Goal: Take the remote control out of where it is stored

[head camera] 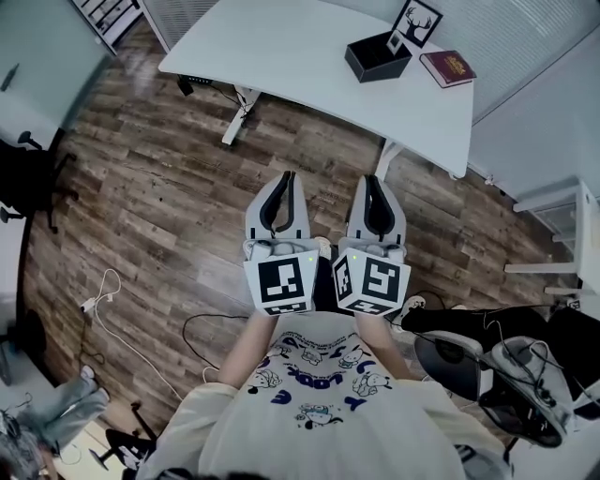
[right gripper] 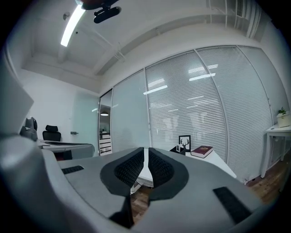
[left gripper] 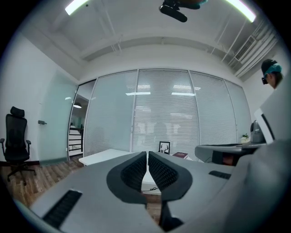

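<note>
Left hand-held gripper (head camera: 284,180) and right hand-held gripper (head camera: 372,183) side by side, jaws pressed together, empty; well ahead, white bench (head camera: 309,75) bearing black box (head camera: 377,56)

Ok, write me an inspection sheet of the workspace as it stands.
Surface: white table ahead of the person, apart from both grippers.
Job's things: remote control not seen in any view; open black box on the table's right end, contents cannot be told.
Clutter: framed deer picture behind the box, red book to its right.
Grippers: left gripper and right gripper held side by side near the person's chest, both shut, nothing between them.
Cables: white cable and black cable lying on the floor.
Surroundings: wood floor, black office chair at the left, glass wall with blinds.
</note>
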